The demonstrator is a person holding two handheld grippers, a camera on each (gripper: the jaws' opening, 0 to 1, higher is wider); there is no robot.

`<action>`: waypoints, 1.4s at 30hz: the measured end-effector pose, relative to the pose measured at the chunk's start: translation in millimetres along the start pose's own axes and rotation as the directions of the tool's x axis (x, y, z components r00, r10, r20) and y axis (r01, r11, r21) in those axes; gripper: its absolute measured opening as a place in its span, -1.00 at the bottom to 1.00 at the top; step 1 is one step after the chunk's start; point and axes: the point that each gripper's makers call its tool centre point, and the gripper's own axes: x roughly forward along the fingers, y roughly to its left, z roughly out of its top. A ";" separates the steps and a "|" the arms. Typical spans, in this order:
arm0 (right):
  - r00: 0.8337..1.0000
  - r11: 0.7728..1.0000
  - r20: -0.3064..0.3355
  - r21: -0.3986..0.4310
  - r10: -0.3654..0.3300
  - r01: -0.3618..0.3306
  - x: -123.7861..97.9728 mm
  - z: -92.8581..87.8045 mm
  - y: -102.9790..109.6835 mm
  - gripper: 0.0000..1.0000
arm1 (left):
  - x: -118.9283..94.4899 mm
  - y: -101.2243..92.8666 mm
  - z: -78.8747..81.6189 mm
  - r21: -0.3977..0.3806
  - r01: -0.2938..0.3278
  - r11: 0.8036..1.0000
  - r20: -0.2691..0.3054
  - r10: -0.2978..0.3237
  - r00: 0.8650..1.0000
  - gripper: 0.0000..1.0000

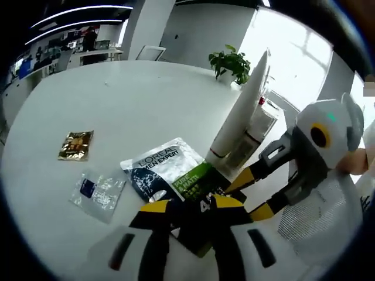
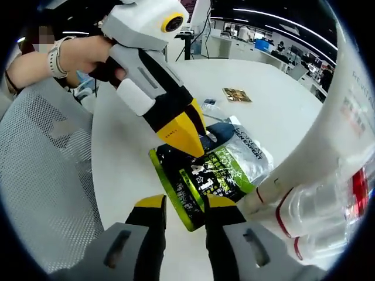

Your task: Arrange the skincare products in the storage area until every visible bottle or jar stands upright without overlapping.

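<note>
The left gripper hangs low over the dark-and-green skincare pouch, which lies flat on the white table; its yellow-tipped jaws stand a little apart with the pouch edge between their tips, but whether they pinch it I cannot tell. The right gripper has its jaws slightly parted at the pouch's green edge, not clearly touching it. The right gripper view shows the left gripper from outside, a person's hand around it and its tips pressed onto the pouch. A tall white tube leans just beside the pouch. The left gripper view adds a gold sachet, a clear sachet and a potted plant farther off.
</note>
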 end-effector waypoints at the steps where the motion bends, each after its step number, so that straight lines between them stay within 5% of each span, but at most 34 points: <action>1: 1.000 1.000 0.006 -0.001 -0.002 0.002 -2.2 2.4 -0.8 -0.48 | -1.1 1.0 1.4 0.011 -0.003 1.000 -0.002 0.003 1.000 -0.50; 8: 1.000 1.000 0.028 -0.004 -0.007 0.007 -15.9 11.5 2.8 -0.43 | -20.5 -14.5 2.8 0.100 0.010 0.995 -0.031 -0.007 1.000 -0.29; 24: 0.997 0.999 0.070 0.026 -0.042 0.040 -47.5 18.9 14.8 -0.17 | -59.9 -40.5 4.2 0.132 -0.011 0.991 -0.003 0.011 1.000 -0.01; 42: 0.981 0.979 0.098 0.129 -0.169 0.156 -92.5 17.1 12.3 0.28 | -106.4 -29.1 0.9 0.129 -0.104 0.986 0.041 0.100 0.994 0.35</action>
